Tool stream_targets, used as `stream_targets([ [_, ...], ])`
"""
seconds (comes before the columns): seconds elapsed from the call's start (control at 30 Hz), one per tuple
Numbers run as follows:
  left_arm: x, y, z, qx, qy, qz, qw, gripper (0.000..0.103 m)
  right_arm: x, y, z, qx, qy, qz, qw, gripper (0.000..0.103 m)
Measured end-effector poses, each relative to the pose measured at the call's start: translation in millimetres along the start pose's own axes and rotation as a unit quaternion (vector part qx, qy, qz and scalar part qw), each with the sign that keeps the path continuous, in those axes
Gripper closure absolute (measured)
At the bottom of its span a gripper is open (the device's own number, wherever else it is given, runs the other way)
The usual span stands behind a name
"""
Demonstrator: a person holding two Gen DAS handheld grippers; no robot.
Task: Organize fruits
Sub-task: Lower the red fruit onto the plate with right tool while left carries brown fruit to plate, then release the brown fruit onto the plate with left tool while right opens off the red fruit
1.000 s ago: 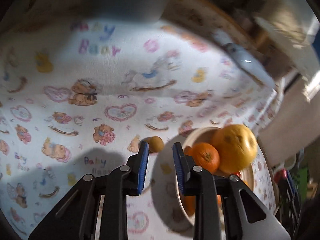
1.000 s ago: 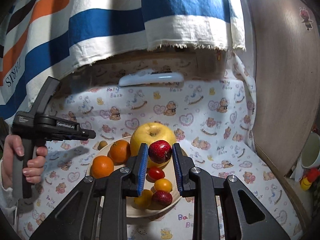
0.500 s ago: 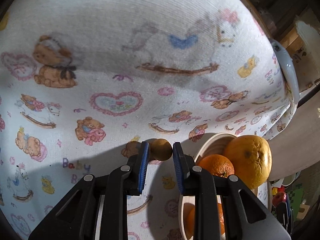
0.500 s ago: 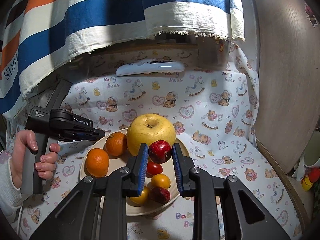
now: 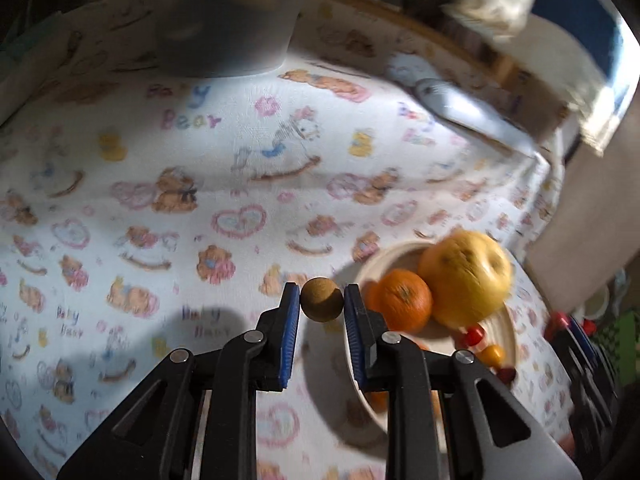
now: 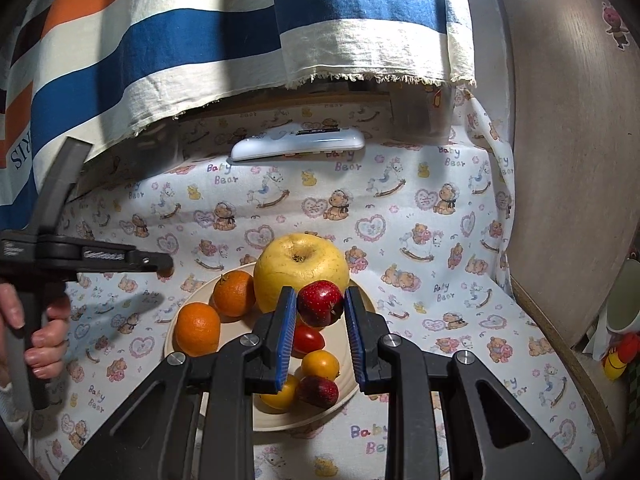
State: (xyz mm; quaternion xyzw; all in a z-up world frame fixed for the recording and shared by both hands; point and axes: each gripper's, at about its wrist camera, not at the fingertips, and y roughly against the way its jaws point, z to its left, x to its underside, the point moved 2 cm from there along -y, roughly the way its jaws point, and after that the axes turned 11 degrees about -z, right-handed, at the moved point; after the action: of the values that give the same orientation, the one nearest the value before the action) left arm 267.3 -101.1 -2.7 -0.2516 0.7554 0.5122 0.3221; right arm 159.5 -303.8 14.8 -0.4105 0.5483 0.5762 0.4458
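The left gripper [image 5: 321, 306] is clamped on a small brown fruit [image 5: 321, 299], held above the cloth [image 5: 248, 152] just beside the plate's [image 5: 394, 254] left rim. The right gripper [image 6: 320, 307] is clamped on a red fruit [image 6: 321, 303] above the plate's middle. On the plate [image 6: 264, 420] lie a big yellow apple [image 6: 301, 270] at the far edge, 2 oranges [image 6: 234, 293] along the left rim, and a red tomato [image 6: 308, 340], 2 small yellow fruits [image 6: 320, 365] and another red fruit [image 6: 318, 391] toward the near edge. A white remote [image 6: 298, 143] lies at the cloth's far edge.
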Motion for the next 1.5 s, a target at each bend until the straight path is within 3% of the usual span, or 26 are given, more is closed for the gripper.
stream_targets([
  [0.43,39.8,54.7,-37.8,0.029,-0.078,-0.042,0.9956,0.081,0.4,3.8,9.0,-0.026,0.001,0.006,1.0,0.077],
  [0.73,66.6,47.4,-57.1,0.074,-0.099,-0.028,0.9919,0.081,0.7,2.0,6.5,-0.061,-0.03,0.046,0.997,0.077],
  [1.5,82.0,33.7,-61.2,0.081,-0.107,-0.011,0.9909,0.081,5.3,3.1,19.7,-0.081,-0.01,0.067,0.994,0.077],
])
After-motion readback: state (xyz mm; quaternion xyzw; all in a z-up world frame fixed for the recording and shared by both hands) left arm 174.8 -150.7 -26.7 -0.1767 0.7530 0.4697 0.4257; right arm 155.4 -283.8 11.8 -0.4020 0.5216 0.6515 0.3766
